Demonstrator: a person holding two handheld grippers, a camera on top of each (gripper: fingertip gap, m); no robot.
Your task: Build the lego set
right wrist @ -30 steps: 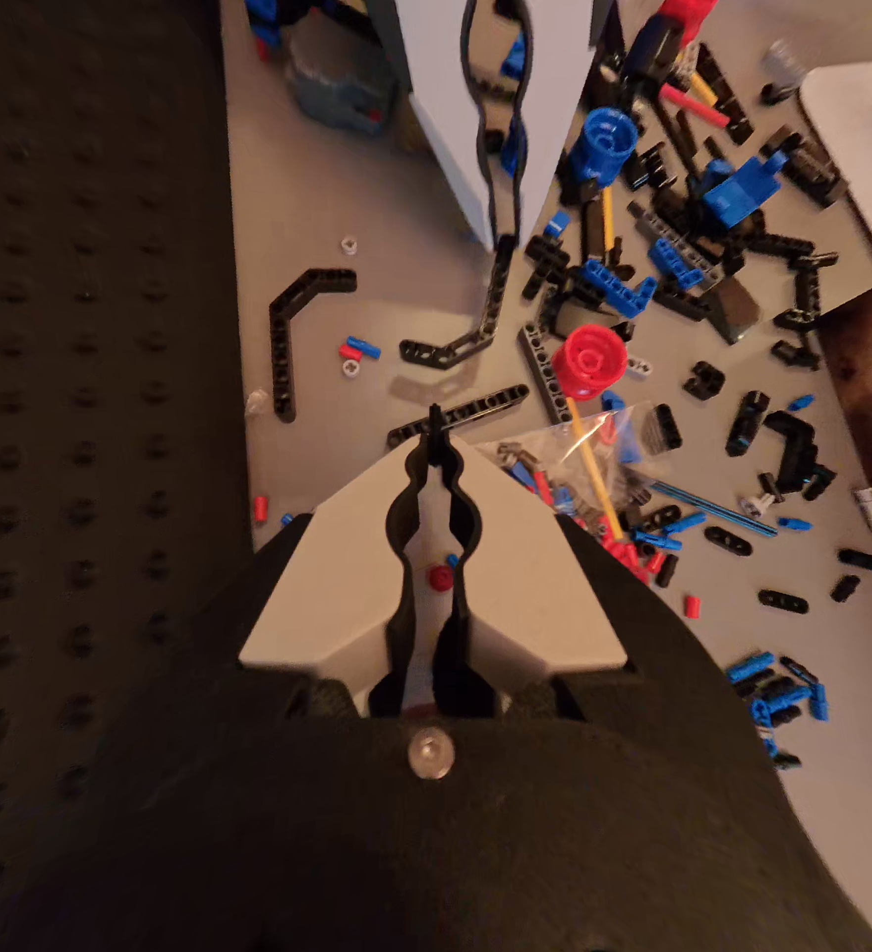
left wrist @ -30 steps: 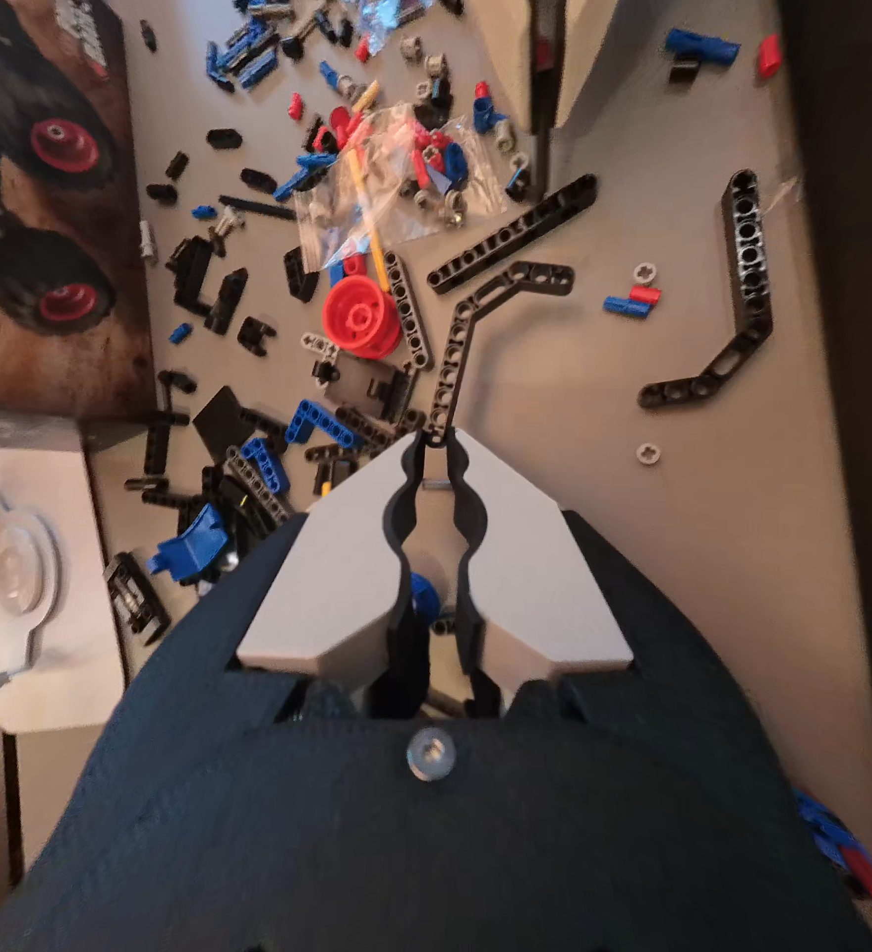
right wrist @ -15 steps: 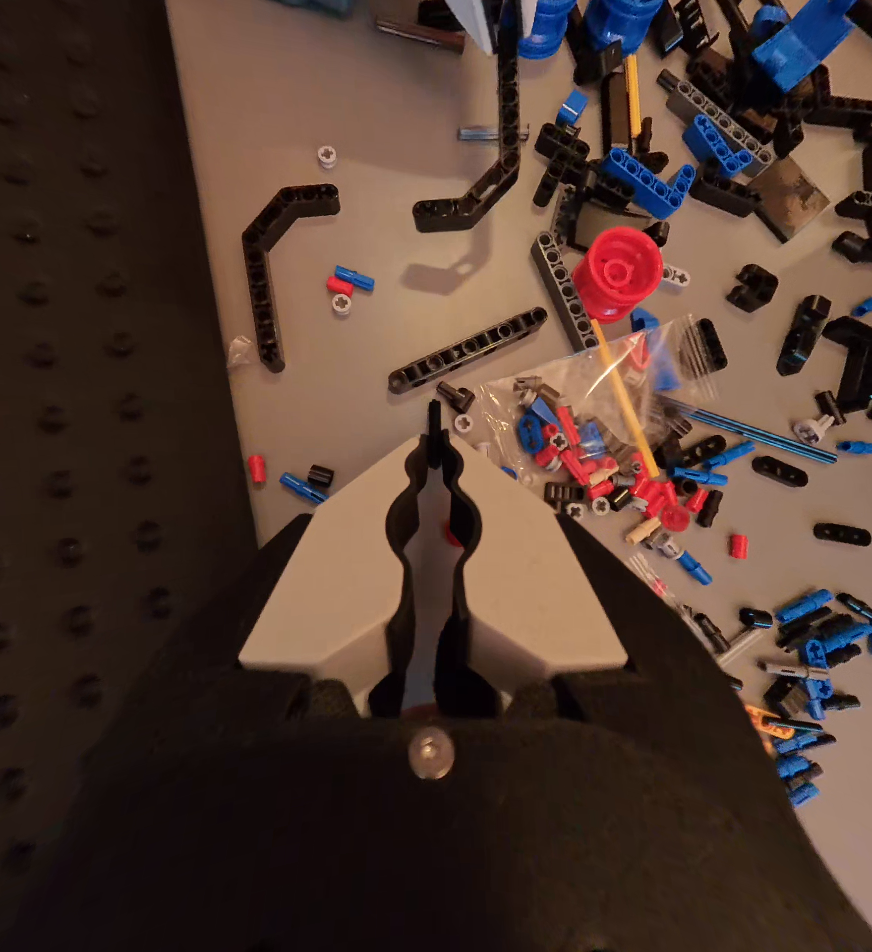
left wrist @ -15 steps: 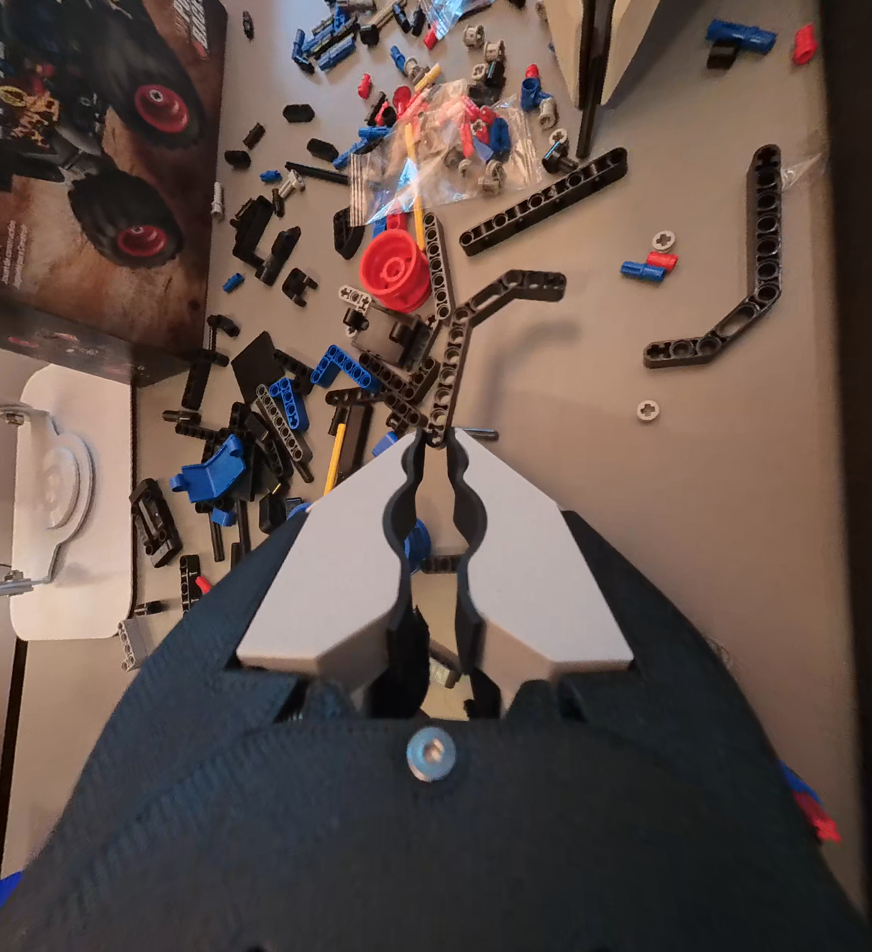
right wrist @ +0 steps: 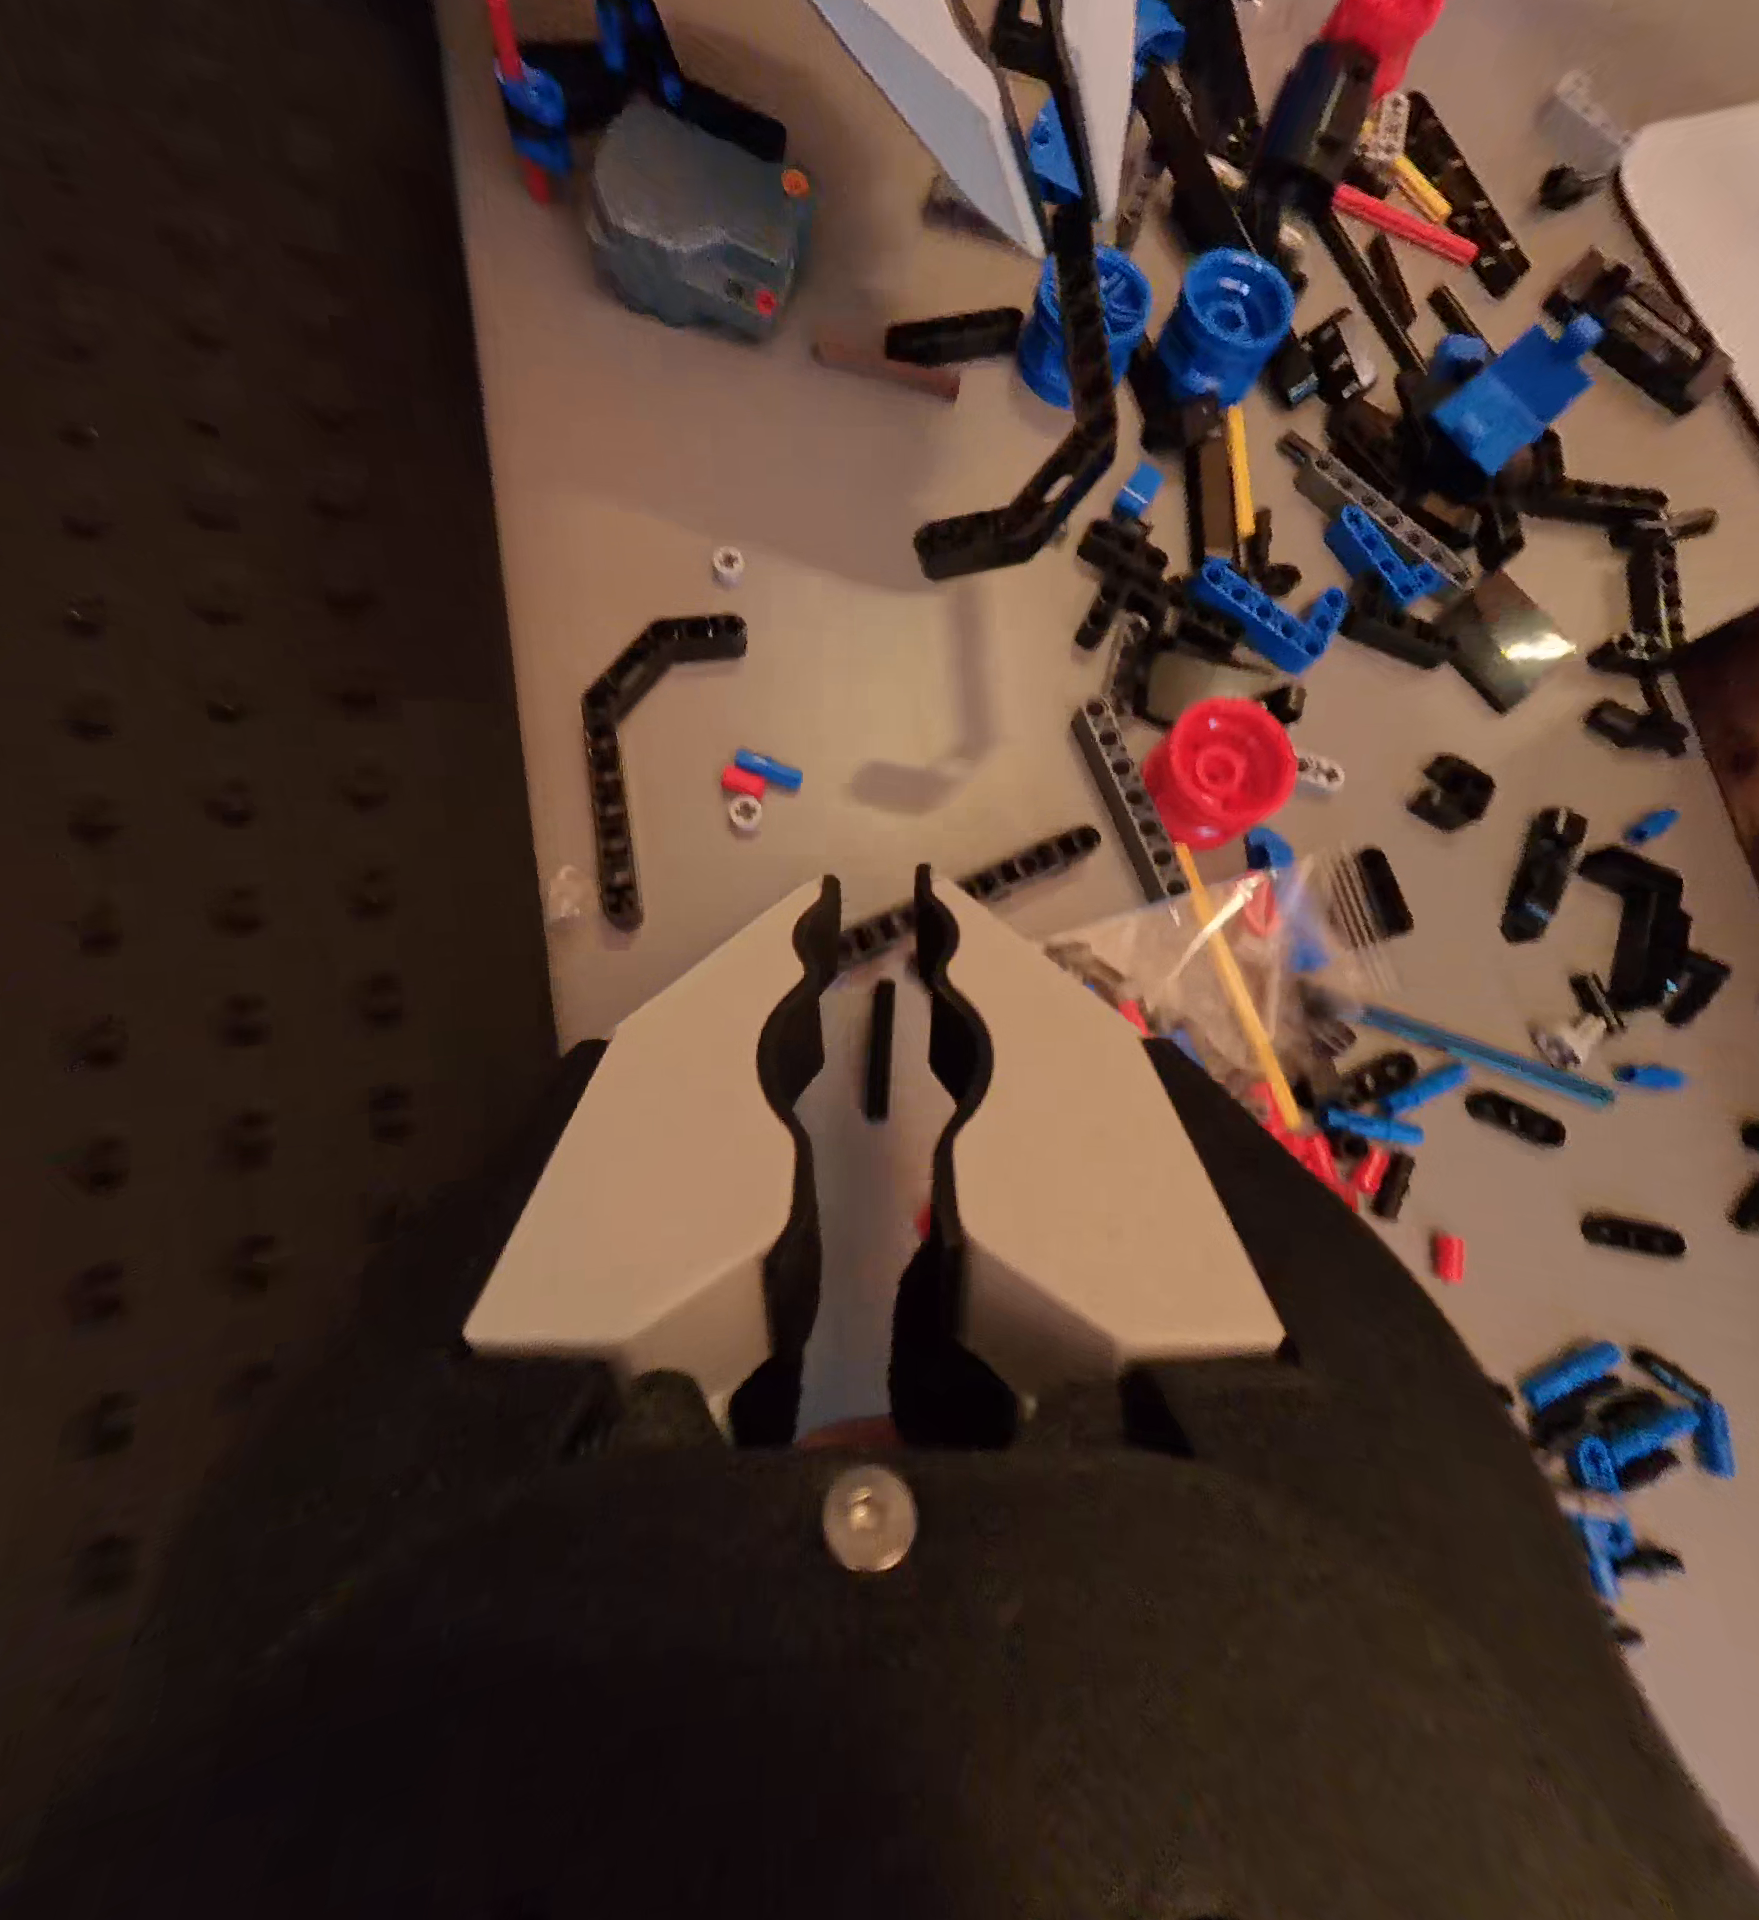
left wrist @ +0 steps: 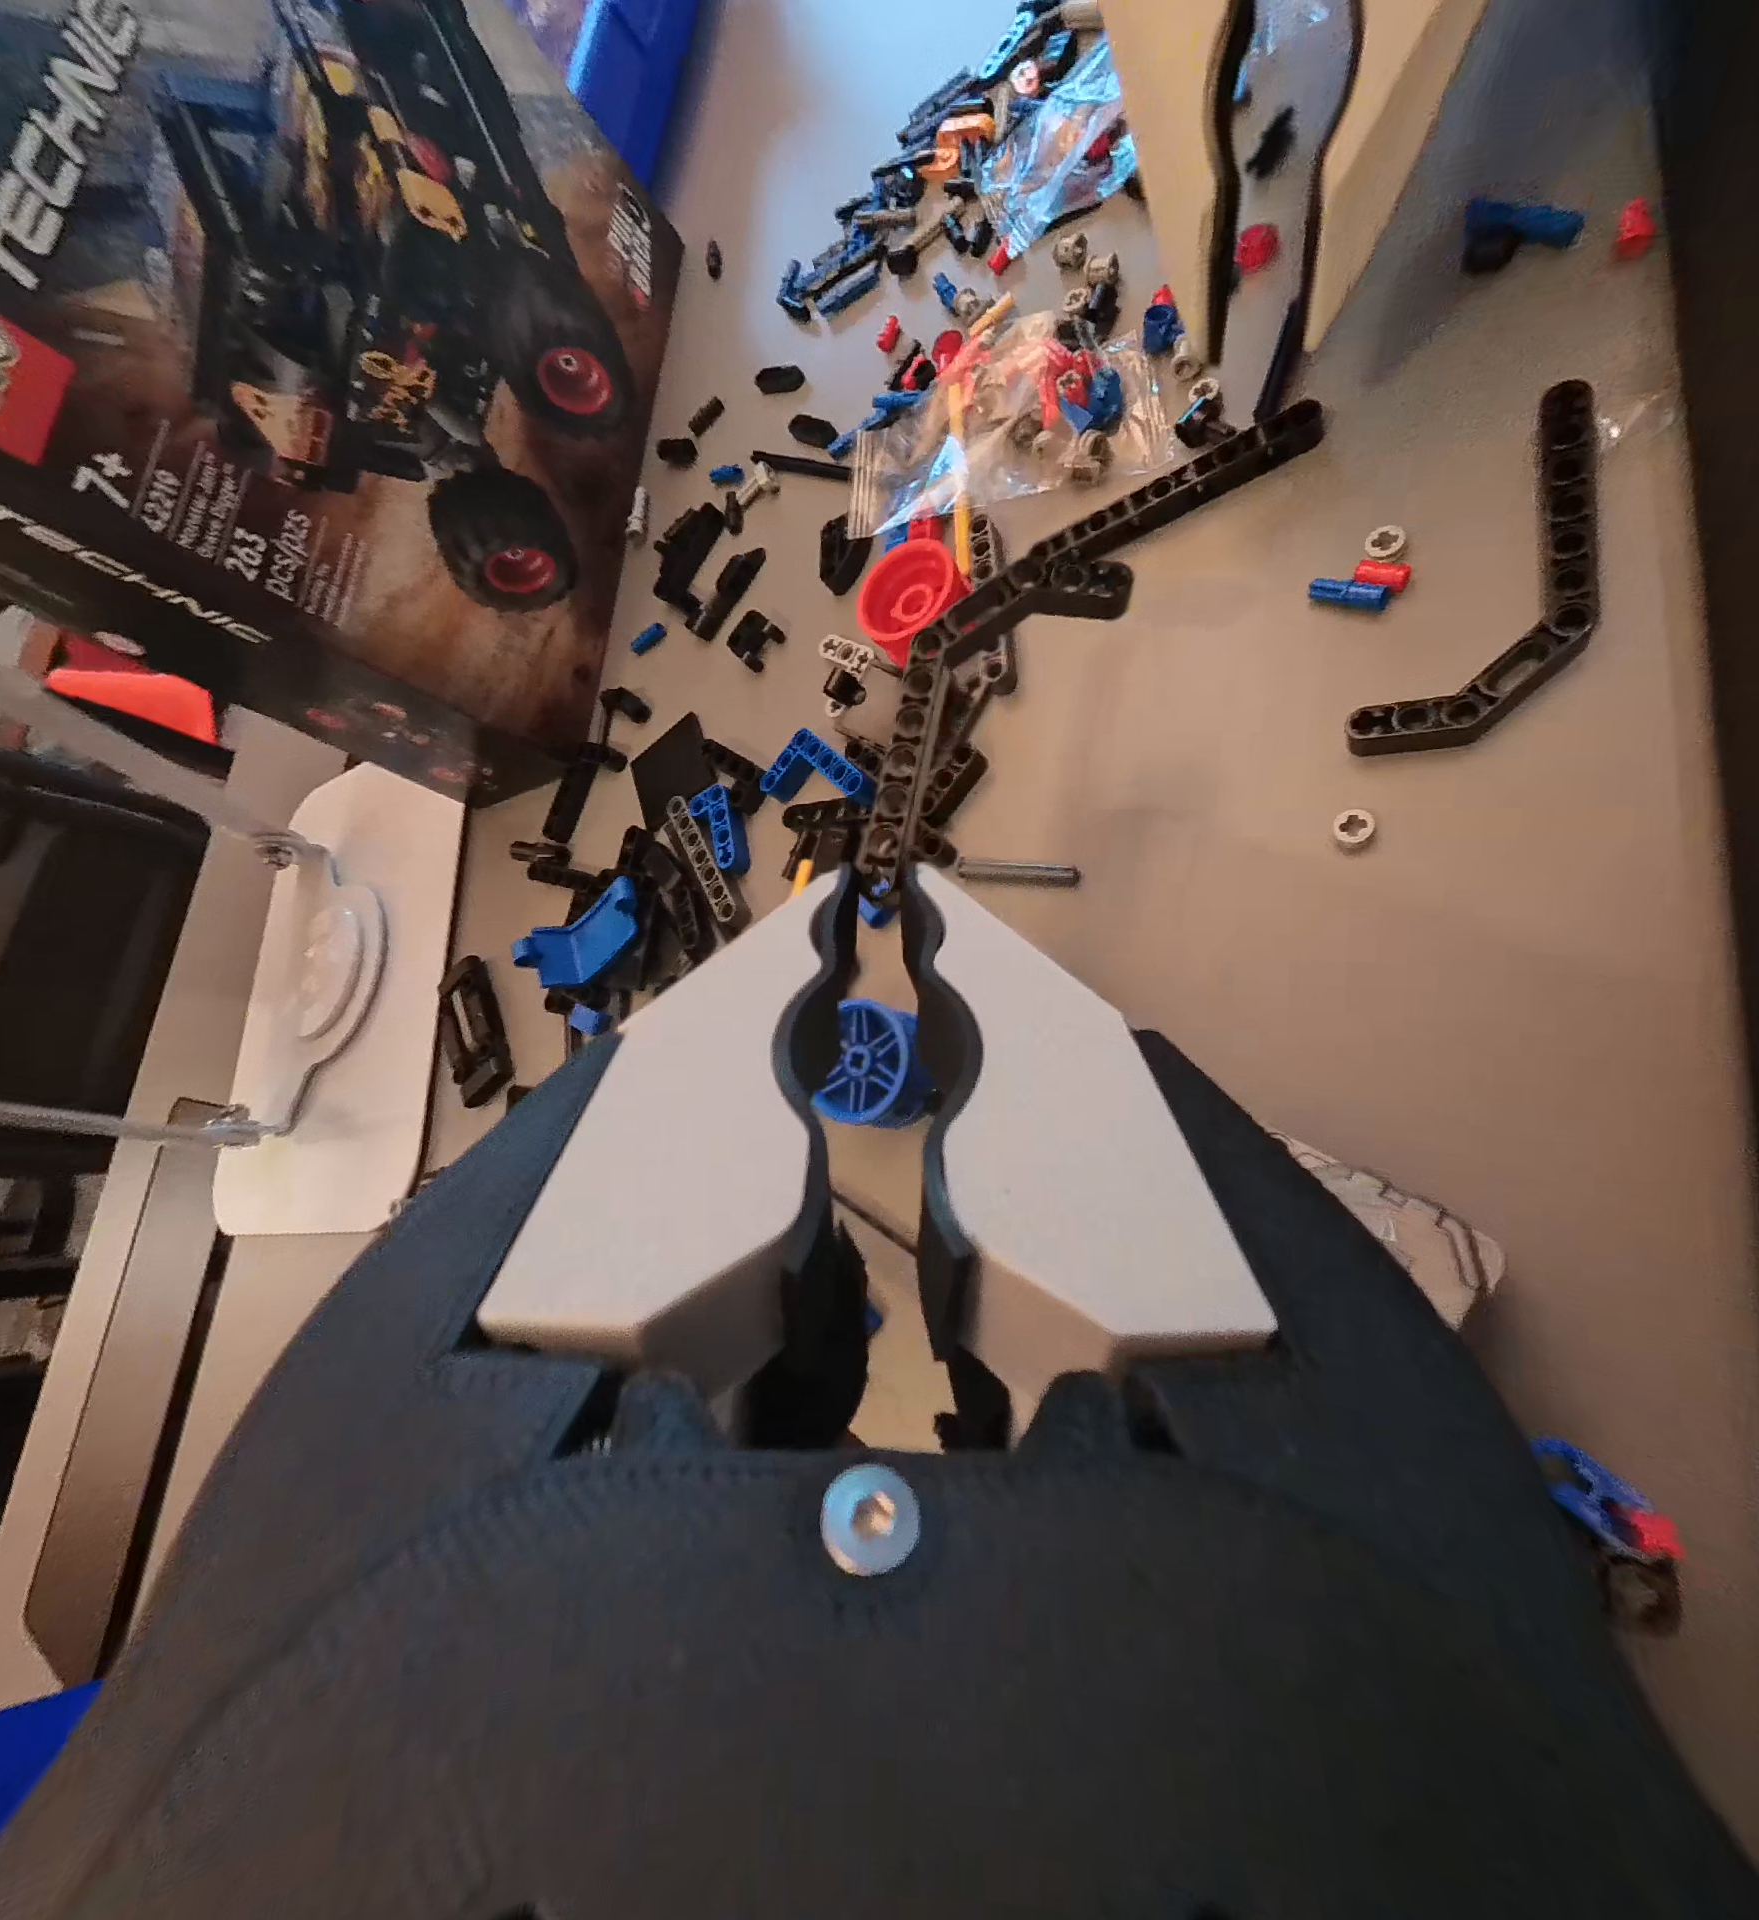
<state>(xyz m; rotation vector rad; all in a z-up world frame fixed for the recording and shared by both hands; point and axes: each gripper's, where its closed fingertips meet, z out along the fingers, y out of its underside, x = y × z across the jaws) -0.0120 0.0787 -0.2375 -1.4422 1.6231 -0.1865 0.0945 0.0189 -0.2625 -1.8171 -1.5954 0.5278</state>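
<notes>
My left gripper (left wrist: 880, 883) is shut on the end of a black bent beam (left wrist: 958, 675) and holds it above the grey table (left wrist: 1218, 1039). The right wrist view shows this gripper (right wrist: 1010, 104) at the top with the beam (right wrist: 1083, 416) hanging from it. My right gripper (right wrist: 875, 894) is open by a narrow gap. A short black axle (right wrist: 880, 1049) shows between its fingers, touching neither. The right gripper (left wrist: 1259, 156) also shows far off in the left wrist view.
Loose pieces cover the table: a red wheel hub (right wrist: 1218, 769), two blue hubs (right wrist: 1228, 322), a bag of small parts (right wrist: 1197, 966), a second bent beam (right wrist: 626, 748), a straight beam (left wrist: 1187, 488). The set's box (left wrist: 283, 364) stands left. A dark studded mat (right wrist: 231, 727) borders the table. Left tips to right tips: about 12 cm.
My right gripper has opened and let go of the short black axle it pinched at its tips. My left gripper has risen with the bent beam still in it.
</notes>
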